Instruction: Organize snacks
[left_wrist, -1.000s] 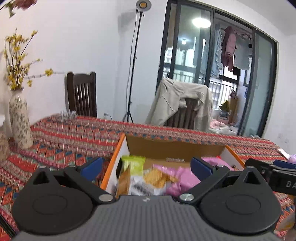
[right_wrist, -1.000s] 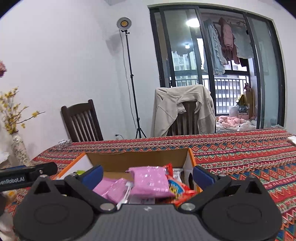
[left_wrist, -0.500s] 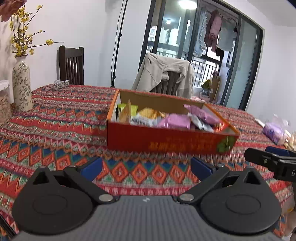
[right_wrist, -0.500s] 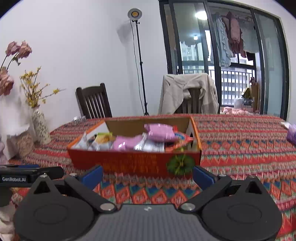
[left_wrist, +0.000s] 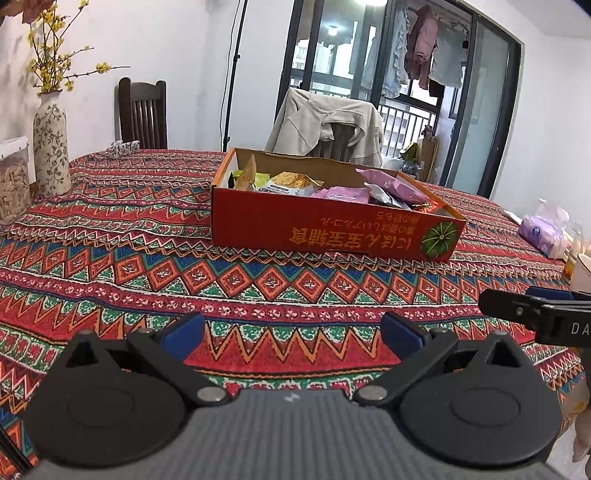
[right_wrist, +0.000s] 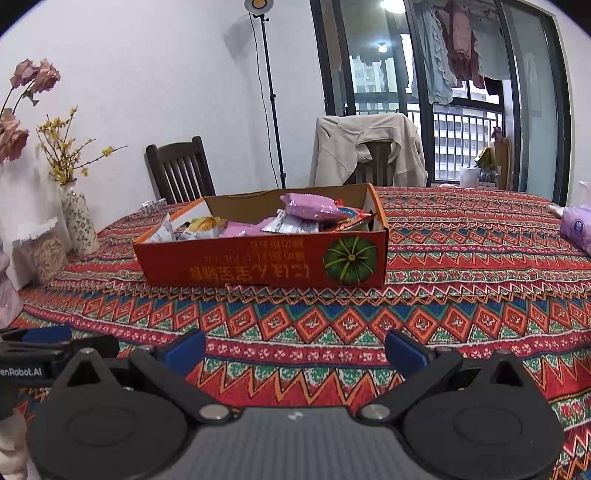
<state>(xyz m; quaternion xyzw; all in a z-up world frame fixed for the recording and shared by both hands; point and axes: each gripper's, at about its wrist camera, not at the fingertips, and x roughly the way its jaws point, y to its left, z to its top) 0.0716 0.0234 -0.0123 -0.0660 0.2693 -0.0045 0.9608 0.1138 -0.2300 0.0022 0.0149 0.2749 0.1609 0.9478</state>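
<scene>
The tabletop (left_wrist: 110, 258), covered by a red patterned cloth, carries all task items. A shallow red cardboard box (left_wrist: 332, 229) sits on it, well ahead of both claws, with its printed long side and a green pumpkin emblem (right_wrist: 349, 260) facing the cameras. The box is open-topped and holds the snacks (right_wrist: 295, 221): a pink packet (right_wrist: 312, 206) lies on top of the pile toward the box's right end, further pink and silver packets fill the middle, and a yellow-orange packet (left_wrist: 291, 181) and a green-edged packet rest toward the left end. A tall patterned vase (left_wrist: 51, 144) with yellow-flowered branches stands at the left tabletop edge, just beside a clear container of pale contents (left_wrist: 13, 184). A purple wrapped pack (left_wrist: 539, 230) lies near the right tabletop edge, well apart from the box. The left claw (left_wrist: 291, 330) is spread wide and holds nothing; only cloth shows between its blue fingertips (left_wrist: 184, 330). The right claw (right_wrist: 295, 349) is likewise spread wide and holds nothing. Both claws sit side by side above the near tabletop edge.
</scene>
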